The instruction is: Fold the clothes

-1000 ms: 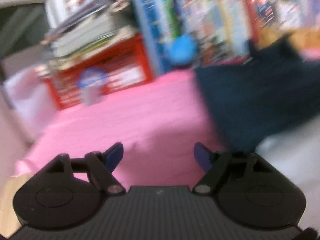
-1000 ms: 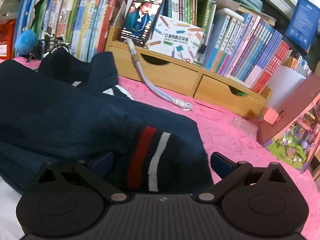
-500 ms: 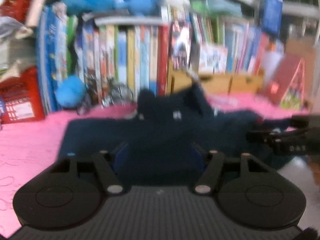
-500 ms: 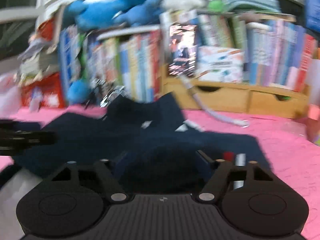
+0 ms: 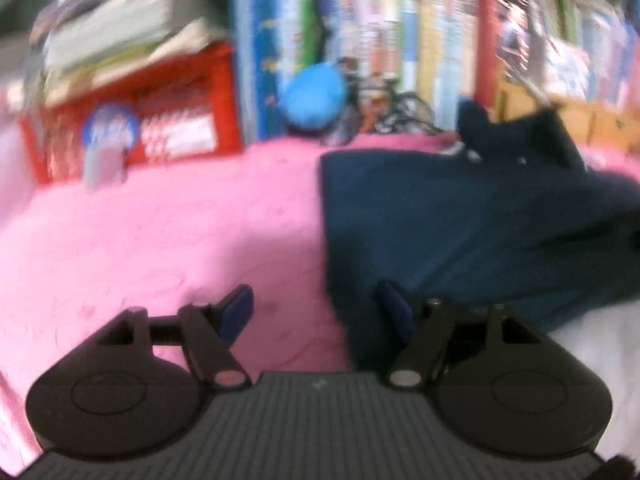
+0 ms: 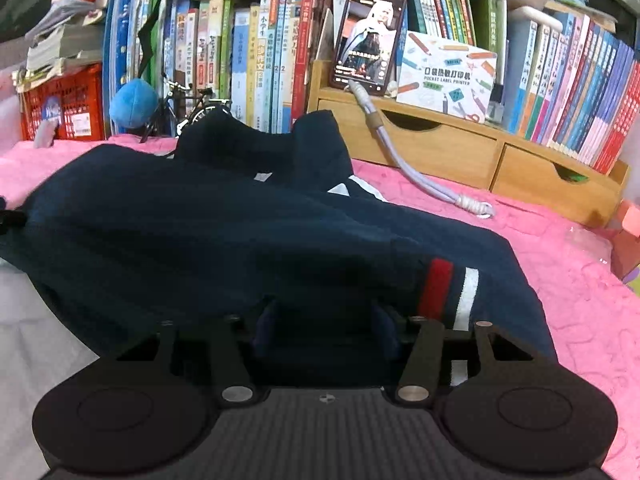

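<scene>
A navy sweater (image 6: 200,232) lies spread on the pink cover (image 6: 580,300), with a red-and-white striped cuff (image 6: 440,292) at its right end. My right gripper (image 6: 326,320) is at the sweater's near edge. Its jaws are closing, a lump of navy cloth sits between the pads, and the fold hides the fingertips. The left wrist view is blurred. There my left gripper (image 5: 316,312) hovers at the sweater's (image 5: 460,220) left edge. Its jaws are opening, and only the pink cover (image 5: 160,240) and the cloth's border lie between the blue pads.
Along the back stand rows of books, a red crate (image 5: 160,120), a blue plush ball (image 6: 132,102), a toy bicycle (image 6: 188,108), wooden drawers (image 6: 460,148) and a phone (image 6: 368,36) with its cable (image 6: 420,176). A white surface (image 6: 32,340) borders the near side.
My right gripper's jaws have narrowed from wide open around the sweater's fold. The left gripper swung right over the sweater, then back to its left edge, and its jaws narrowed and widened again.
</scene>
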Demonstrator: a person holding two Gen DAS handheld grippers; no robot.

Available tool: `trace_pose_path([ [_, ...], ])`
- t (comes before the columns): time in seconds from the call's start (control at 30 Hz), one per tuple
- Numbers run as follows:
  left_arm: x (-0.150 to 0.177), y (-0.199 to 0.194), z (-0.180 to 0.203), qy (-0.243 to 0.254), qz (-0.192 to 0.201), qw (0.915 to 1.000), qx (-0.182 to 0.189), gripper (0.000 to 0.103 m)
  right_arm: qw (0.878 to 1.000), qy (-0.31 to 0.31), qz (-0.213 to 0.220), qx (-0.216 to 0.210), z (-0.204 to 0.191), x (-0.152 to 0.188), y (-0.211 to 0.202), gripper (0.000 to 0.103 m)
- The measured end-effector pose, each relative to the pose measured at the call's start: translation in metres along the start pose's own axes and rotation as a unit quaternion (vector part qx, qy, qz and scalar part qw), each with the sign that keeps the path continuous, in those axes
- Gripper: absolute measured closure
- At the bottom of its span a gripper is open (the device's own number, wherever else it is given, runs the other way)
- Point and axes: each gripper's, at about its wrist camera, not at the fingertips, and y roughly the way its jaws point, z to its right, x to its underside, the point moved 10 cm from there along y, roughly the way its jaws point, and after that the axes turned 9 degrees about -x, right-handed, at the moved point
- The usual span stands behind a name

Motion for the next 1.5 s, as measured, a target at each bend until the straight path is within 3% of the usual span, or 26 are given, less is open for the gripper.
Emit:
trace_pose_path([
  [0.03, -0.001, -0.002, -0.006, 0.007, -0.003, 0.9998, -0.020, 0.031, 1.000, -0.002, 0.000, 0.001, -0.001, 0.001, 0.000, 0.050],
  [0.1, -0.010, -0.010, -0.007, 0.016, 0.005, 0.9991, -0.040, 0.047, 1.000, -0.006, 0.000, 0.004, -0.003, 0.001, 0.001, 0.050],
  [0.23, -0.053, -0.036, 0.025, 0.003, 0.052, 0.9983, 0.026, 0.047, 1.000, -0.010, 0.000, 0.007, -0.004, 0.001, 0.001, 0.050],
  [0.4, -0.078, -0.028, 0.105, 0.060, 0.074, 0.9917, 0.086, 0.046, 1.000, -0.012, 0.002, 0.008, -0.004, 0.001, 0.002, 0.050],
  [0.53, -0.067, 0.004, 0.136, 0.066, 0.039, 0.9929, 0.090, 0.046, 1.000, -0.012, 0.003, 0.008, -0.004, 0.002, 0.002, 0.049],
  [0.67, -0.046, 0.032, 0.132, 0.075, 0.011, 0.9944, 0.074, 0.040, 1.000, -0.008, 0.003, 0.003, -0.003, 0.002, 0.002, 0.049],
  [0.77, -0.045, 0.029, 0.116, 0.058, 0.003, 0.9954, 0.076, 0.037, 1.000, -0.005, 0.003, 0.000, -0.002, 0.002, 0.002, 0.049],
  [0.8, -0.050, 0.024, 0.106, 0.044, 0.004, 0.9957, 0.082, 0.037, 1.000, -0.003, 0.003, -0.006, -0.002, 0.002, 0.002, 0.048],
  [0.83, -0.056, 0.020, 0.095, 0.030, 0.009, 0.9956, 0.088, 0.038, 1.000, -0.001, 0.003, -0.016, -0.003, 0.002, 0.001, 0.040],
  [0.87, -0.061, 0.015, 0.084, 0.016, 0.014, 0.9953, 0.095, 0.038, 0.998, 0.007, -0.003, -0.055, -0.004, 0.001, -0.003, 0.026],
  [0.9, -0.067, 0.012, 0.071, 0.005, 0.022, 0.9947, 0.100, 0.036, 0.995, 0.015, -0.006, -0.094, -0.005, -0.001, -0.009, 0.020],
  [0.97, -0.078, 0.018, 0.049, -0.018, 0.028, 0.9940, 0.104, 0.030, 0.985, 0.045, 0.024, -0.163, 0.005, -0.014, -0.030, 0.014],
  [1.0, -0.082, 0.025, 0.039, -0.031, 0.023, 0.9937, 0.106, 0.029, 0.983, 0.053, 0.042, -0.173, 0.014, -0.020, -0.037, 0.012],
  [1.07, -0.085, 0.045, 0.026, -0.062, -0.002, 0.9922, 0.109, 0.029, 0.983, 0.076, 0.070, -0.151, 0.048, -0.032, -0.041, 0.002],
  [1.2, -0.077, 0.084, 0.017, -0.117, -0.058, 0.9841, 0.121, 0.029, 0.988, 0.137, 0.045, -0.052, 0.120, -0.029, -0.010, 0.003],
  [1.3, -0.072, 0.101, 0.018, -0.125, -0.070, 0.9814, 0.127, 0.029, 0.985, 0.169, 0.022, -0.009, 0.156, -0.016, 0.014, 0.004],
  [1.43, -0.074, 0.110, 0.024, -0.119, -0.056, 0.9805, 0.146, 0.027, 0.987, 0.161, 0.012, -0.009, 0.168, -0.007, 0.031, 0.007],
  [1.5, -0.077, 0.114, 0.029, -0.109, -0.044, 0.9810, 0.154, 0.020, 0.989, 0.145, 0.013, -0.014, 0.166, -0.006, 0.037, 0.009],
])
